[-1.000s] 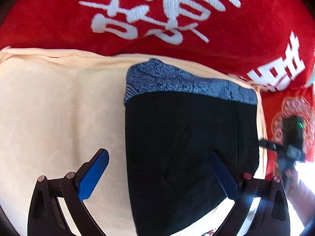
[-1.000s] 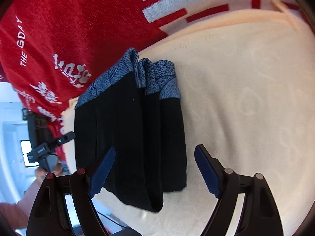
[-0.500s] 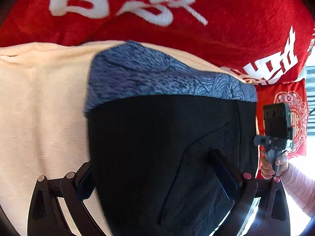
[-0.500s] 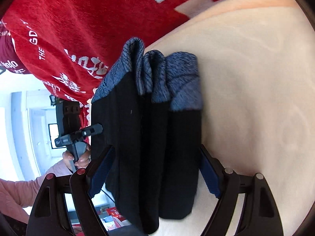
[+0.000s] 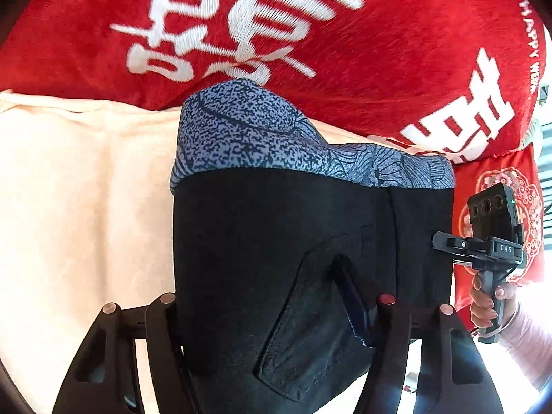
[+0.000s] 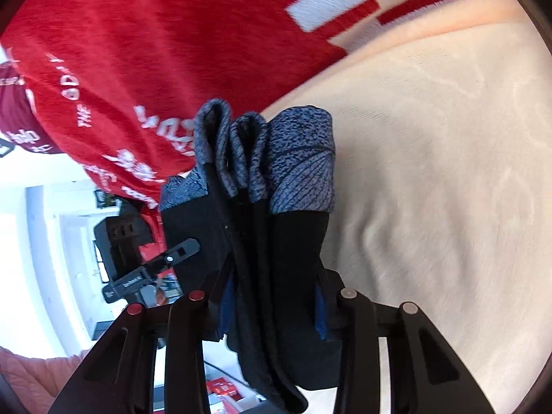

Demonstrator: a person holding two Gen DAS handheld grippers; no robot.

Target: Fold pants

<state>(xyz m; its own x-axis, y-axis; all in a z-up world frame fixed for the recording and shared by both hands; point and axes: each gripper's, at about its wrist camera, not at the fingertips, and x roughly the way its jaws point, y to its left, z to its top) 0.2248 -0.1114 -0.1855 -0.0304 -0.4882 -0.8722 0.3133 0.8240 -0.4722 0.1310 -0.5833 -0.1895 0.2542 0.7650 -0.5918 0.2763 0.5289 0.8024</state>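
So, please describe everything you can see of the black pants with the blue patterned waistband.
The black pants with the blue patterned waistband are folded into a thick bundle of several layers. The black fabric looks soft and matte, with a patch pocket on the top side. The waistband end points toward the red blanket. The left gripper and the right gripper, whose jaws have just been closing, both clamp the bundle above the cream blanket.

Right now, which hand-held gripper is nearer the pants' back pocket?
Left. Left hand-held gripper, jaws just closing on the pants, has one finger lying on the pocket. Right hand-held gripper, also just closing on the pants, grips their folded side edge beyond the pocket.
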